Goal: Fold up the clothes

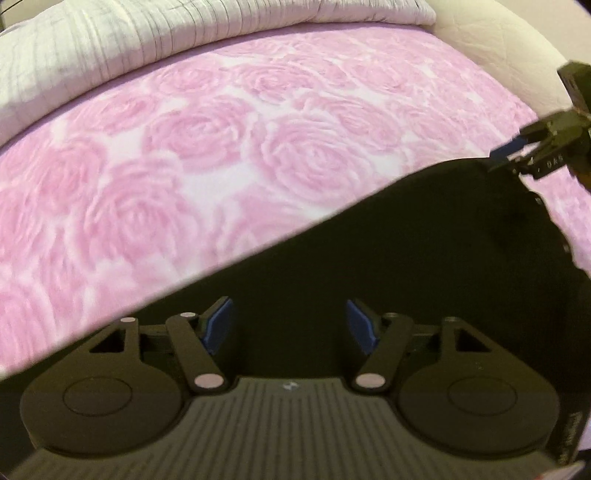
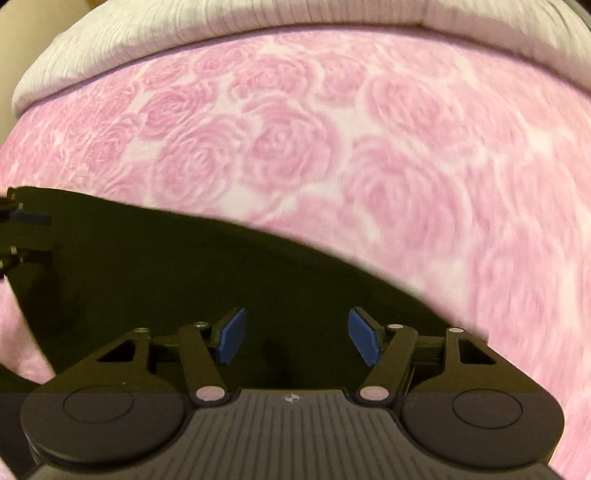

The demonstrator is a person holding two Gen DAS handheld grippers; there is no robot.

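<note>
A black garment (image 1: 406,236) lies spread on the pink rose-patterned bedspread (image 1: 184,166). It also shows in the right wrist view (image 2: 184,266). My left gripper (image 1: 291,325) hangs over the garment with its blue pads apart, holding nothing. My right gripper (image 2: 295,336) is likewise open over the garment's near part. The right gripper also shows in the left wrist view (image 1: 517,155), at the garment's far right corner. The left gripper shows at the left edge of the right wrist view (image 2: 22,232), by the garment's left corner.
A white ribbed blanket (image 1: 184,33) lies bunched along the far edge of the bed and shows in the right wrist view (image 2: 258,18) too. A beige wall (image 1: 498,55) stands behind it at the right.
</note>
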